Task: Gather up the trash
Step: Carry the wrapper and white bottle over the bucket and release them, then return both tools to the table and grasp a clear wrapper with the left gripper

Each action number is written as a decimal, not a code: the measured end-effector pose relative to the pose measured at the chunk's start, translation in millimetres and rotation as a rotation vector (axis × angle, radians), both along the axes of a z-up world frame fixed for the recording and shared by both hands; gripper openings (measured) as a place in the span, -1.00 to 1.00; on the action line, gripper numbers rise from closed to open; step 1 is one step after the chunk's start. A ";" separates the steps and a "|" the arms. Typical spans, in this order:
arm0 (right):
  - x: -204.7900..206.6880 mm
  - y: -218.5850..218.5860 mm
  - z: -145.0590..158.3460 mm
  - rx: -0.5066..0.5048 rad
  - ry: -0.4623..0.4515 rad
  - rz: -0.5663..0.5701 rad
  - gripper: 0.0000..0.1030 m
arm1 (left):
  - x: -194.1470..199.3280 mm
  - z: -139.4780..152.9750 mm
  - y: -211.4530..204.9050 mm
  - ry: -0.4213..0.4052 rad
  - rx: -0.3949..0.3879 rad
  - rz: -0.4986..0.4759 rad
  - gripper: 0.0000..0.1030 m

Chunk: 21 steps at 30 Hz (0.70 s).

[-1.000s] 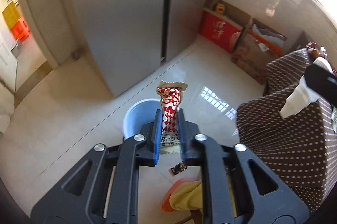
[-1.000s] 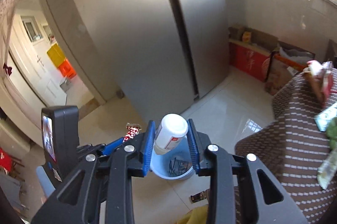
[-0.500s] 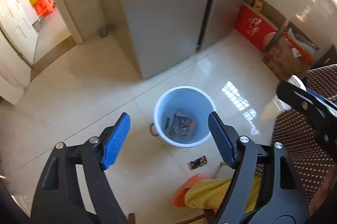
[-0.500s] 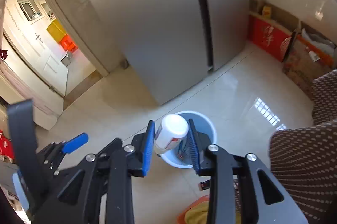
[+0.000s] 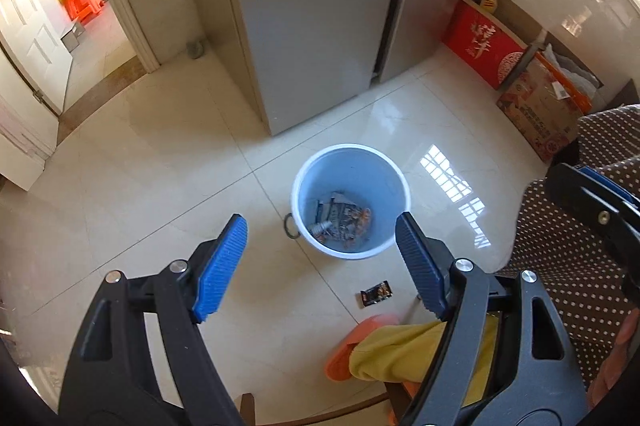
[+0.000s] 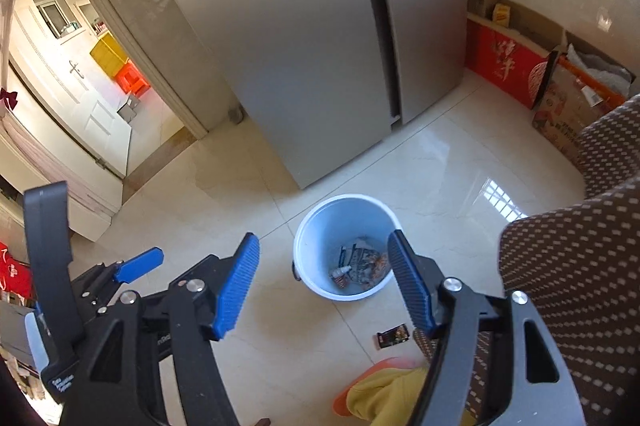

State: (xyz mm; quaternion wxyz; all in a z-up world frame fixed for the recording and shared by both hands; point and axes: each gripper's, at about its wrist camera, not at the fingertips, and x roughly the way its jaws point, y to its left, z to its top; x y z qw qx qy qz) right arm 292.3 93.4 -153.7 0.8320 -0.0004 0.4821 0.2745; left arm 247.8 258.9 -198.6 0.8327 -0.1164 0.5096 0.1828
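Note:
A light blue bin [image 5: 351,200] stands on the tiled floor, also in the right wrist view [image 6: 347,246]. It holds wrappers and a small white bottle [image 5: 321,226] [image 6: 341,270]. My left gripper [image 5: 322,258] is open and empty, high above the bin. My right gripper [image 6: 323,276] is open and empty, also high above it. A small dark wrapper [image 5: 376,293] [image 6: 392,335] lies on the floor beside the bin. The left gripper's body [image 6: 100,290] shows at the left of the right wrist view.
A steel fridge [image 5: 320,6] stands behind the bin. Red and cardboard boxes [image 5: 520,74] line the right wall. A brown dotted tablecloth [image 5: 568,258] is at the right. An orange slipper and yellow trouser leg [image 5: 384,342] are below. A doorway [image 5: 80,6] opens at the left.
My left gripper opened and let the red patterned wrapper go a second ago. My right gripper has now opened and the white bottle has dropped into the bin.

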 end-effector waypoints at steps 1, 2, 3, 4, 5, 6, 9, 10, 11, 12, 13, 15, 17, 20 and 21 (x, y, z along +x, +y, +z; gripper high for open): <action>-2.9 -6.1 5.5 0.001 -0.015 -0.004 0.28 | -1.2 4.0 -6.8 -0.006 0.005 -0.006 0.47; -5.9 -12.6 12.1 0.005 -0.031 -0.009 0.28 | -2.4 8.6 -13.2 -0.018 0.010 -0.015 0.47; -10.3 -21.5 21.2 0.014 -0.054 -0.017 0.28 | -2.5 12.3 -18.3 -0.028 0.012 -0.025 0.47; -14.6 -30.9 30.2 0.024 -0.075 -0.027 0.28 | -1.9 17.0 -24.5 -0.039 0.013 -0.037 0.47; -15.9 -37.6 36.0 0.029 -0.088 -0.036 0.28 | -1.8 22.1 -33.6 -0.048 0.016 -0.052 0.47; -19.7 -49.5 45.3 0.038 -0.110 -0.054 0.28 | -1.2 24.9 -40.2 -0.052 0.019 -0.061 0.47; -30.9 -80.1 67.4 0.059 -0.162 -0.093 0.28 | 0.1 41.2 -63.4 -0.086 0.019 -0.103 0.47; -35.3 -91.6 74.8 0.061 -0.181 -0.113 0.28 | 1.0 47.5 -73.6 -0.100 0.017 -0.125 0.47; -37.6 -101.0 79.9 0.061 -0.195 -0.129 0.28 | 3.1 52.6 -80.3 -0.109 0.020 -0.142 0.47; -42.6 -115.8 87.8 0.062 -0.215 -0.155 0.30 | 5.3 60.0 -93.7 -0.122 0.032 -0.171 0.47; -45.9 -125.8 92.7 0.064 -0.228 -0.170 0.35 | 6.7 65.7 -103.5 -0.131 0.042 -0.188 0.47; -54.5 -151.4 102.7 0.061 -0.259 -0.217 0.39 | 9.1 78.5 -125.3 -0.160 0.041 -0.226 0.47; -60.5 -174.6 108.4 0.051 -0.282 -0.269 0.41 | 11.9 90.3 -149.1 -0.189 0.027 -0.286 0.47; -67.7 -213.7 114.1 0.036 -0.303 -0.358 0.48 | 15.6 101.1 -184.2 -0.210 0.039 -0.359 0.47; -70.3 -228.1 115.8 0.026 -0.312 -0.397 0.51 | 16.8 103.3 -194.6 -0.213 0.038 -0.383 0.47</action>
